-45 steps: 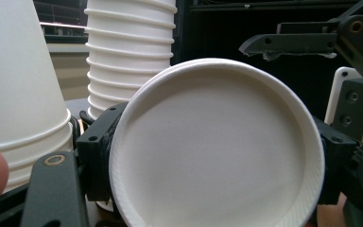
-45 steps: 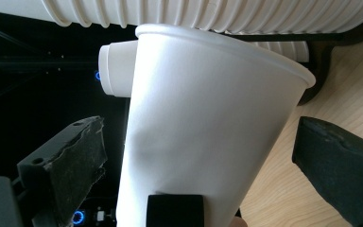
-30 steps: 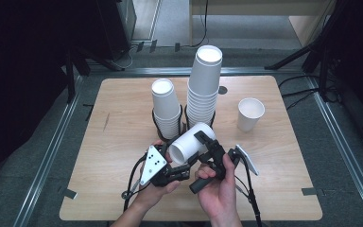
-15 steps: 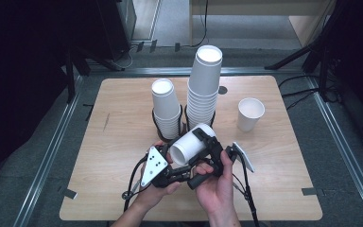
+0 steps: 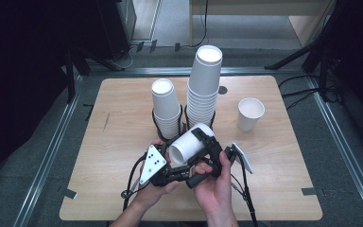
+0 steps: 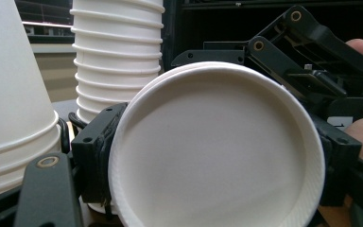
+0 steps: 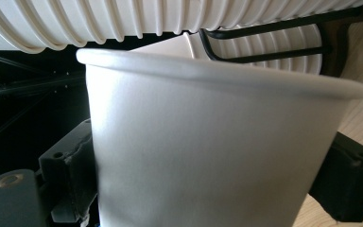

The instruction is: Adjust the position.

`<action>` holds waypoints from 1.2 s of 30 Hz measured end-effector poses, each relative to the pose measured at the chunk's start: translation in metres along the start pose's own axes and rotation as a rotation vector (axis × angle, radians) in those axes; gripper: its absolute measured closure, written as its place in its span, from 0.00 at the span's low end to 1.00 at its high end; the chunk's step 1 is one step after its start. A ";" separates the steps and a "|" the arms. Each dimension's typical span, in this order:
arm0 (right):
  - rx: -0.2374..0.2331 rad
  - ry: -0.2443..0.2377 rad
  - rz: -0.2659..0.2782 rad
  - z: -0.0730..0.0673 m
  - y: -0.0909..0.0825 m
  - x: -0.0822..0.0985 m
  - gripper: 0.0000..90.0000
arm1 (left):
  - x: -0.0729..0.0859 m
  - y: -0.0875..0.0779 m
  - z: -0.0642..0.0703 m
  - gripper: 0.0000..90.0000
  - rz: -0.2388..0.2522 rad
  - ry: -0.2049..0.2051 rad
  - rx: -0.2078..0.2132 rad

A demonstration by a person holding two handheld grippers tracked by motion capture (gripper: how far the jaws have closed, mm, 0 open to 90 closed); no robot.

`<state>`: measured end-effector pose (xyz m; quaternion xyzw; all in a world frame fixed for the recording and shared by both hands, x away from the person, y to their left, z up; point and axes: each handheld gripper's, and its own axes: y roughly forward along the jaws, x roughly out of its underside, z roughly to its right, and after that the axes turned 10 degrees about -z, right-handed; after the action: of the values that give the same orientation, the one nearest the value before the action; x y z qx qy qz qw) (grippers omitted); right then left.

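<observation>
Just in front of the two paper-cup stacks [image 5: 203,90], a white paper cup [image 5: 189,144] lies on its side between both grippers: the right gripper [image 5: 208,142], just closing, clamps its wall while the left gripper [image 5: 170,163], just easing apart, flanks its rim.

No word, brand, number or label can be read anywhere in these pictures. The nearest thing to a sign is a pattern of black dots on the grey three-cornered plate [image 5: 153,163] atop the left gripper [image 5: 177,171]; they look like plain marker dots rather than characters, though at this size that is hard to tell for sure
</observation>
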<state>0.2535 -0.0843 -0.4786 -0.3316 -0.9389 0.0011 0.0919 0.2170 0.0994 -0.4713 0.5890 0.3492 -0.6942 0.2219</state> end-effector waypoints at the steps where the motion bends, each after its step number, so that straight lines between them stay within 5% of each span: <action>1: 0.000 0.001 0.001 0.000 0.000 0.000 0.12 | 0.000 0.000 0.000 0.23 -0.002 -0.001 -0.001; 17: -0.003 -0.003 0.008 -0.002 -0.005 -0.006 0.13 | -0.004 -0.003 0.003 0.23 -0.020 -0.003 0.007; 36: -0.007 -0.028 0.079 -0.008 -0.018 -0.024 0.13 | -0.006 -0.005 0.006 0.22 -0.020 0.012 0.034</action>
<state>0.2617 -0.1134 -0.4735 -0.3688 -0.9263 0.0060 0.0774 0.2109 0.0972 -0.4643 0.5931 0.3445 -0.6989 0.2027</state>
